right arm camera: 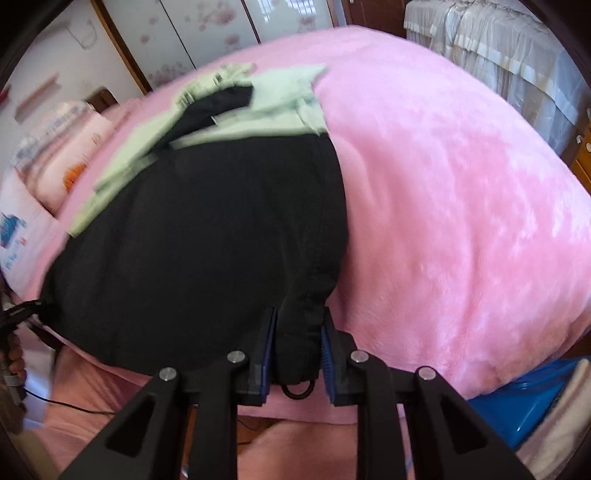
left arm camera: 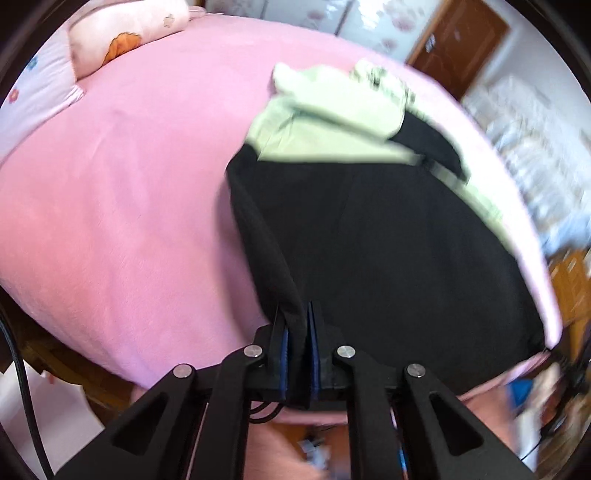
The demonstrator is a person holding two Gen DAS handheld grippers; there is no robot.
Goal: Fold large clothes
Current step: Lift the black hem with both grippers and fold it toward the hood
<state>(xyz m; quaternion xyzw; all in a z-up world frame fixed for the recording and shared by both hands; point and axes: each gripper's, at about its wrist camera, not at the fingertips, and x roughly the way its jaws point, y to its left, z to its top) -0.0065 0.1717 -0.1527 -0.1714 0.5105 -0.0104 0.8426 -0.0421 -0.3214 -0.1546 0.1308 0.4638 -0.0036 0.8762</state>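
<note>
A large black garment (left arm camera: 388, 240) with pale green parts (left arm camera: 332, 122) lies spread on a pink bed (left arm camera: 129, 203). My left gripper (left arm camera: 297, 314) is shut on the garment's near left corner at the bed's front edge. In the right wrist view the same black garment (right arm camera: 207, 240) with its green upper part (right arm camera: 280, 99) stretches away from me. My right gripper (right arm camera: 299, 317) is shut on its near right corner, where a seam runs along the edge. The cloth is pulled taut between both grippers.
Pink pillows (left arm camera: 122, 33) lie at the bed's head. A wooden door (left arm camera: 461, 40) and white curtains (right arm camera: 498, 48) stand beyond the bed. A blue plastic bin (right arm camera: 535, 398) sits low on the right. A pink sheet hangs below the front edge.
</note>
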